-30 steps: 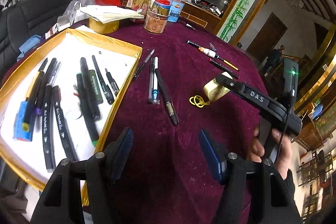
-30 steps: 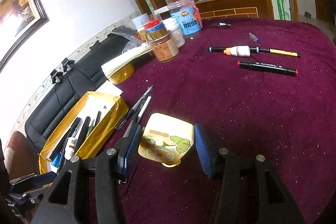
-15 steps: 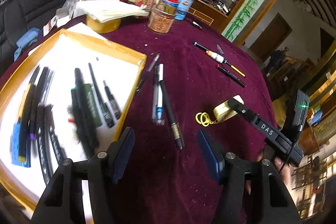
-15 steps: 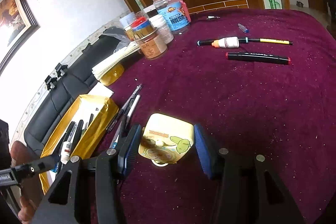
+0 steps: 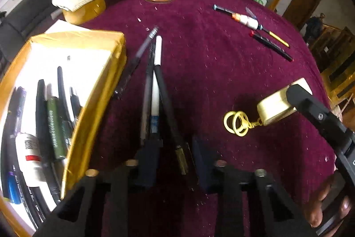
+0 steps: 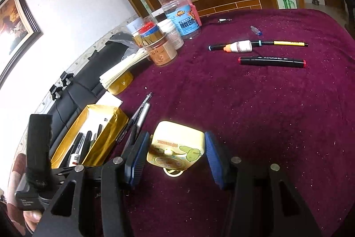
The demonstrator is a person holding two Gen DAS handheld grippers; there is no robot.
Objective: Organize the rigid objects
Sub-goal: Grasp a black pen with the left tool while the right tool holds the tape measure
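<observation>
Your counter (image 6: 255, 114) wears a dark red cloth. At its left edge sits the gold tray (image 5: 97, 90), white inside, with pens lying in it. Beside the tray, three pens (image 5: 155, 90) lie on the cloth in a loose bundle. Your left hand-held gripper (image 5: 175, 161) has just been closing; its jaws stand narrow around the black pen (image 5: 168, 103), whether pressing it the blur hides. Your right hand-held gripper (image 6: 175, 157) is clenched on the small yellow box (image 6: 177, 146), whose yellow ring (image 5: 237, 123) rests on the cloth.
</observation>
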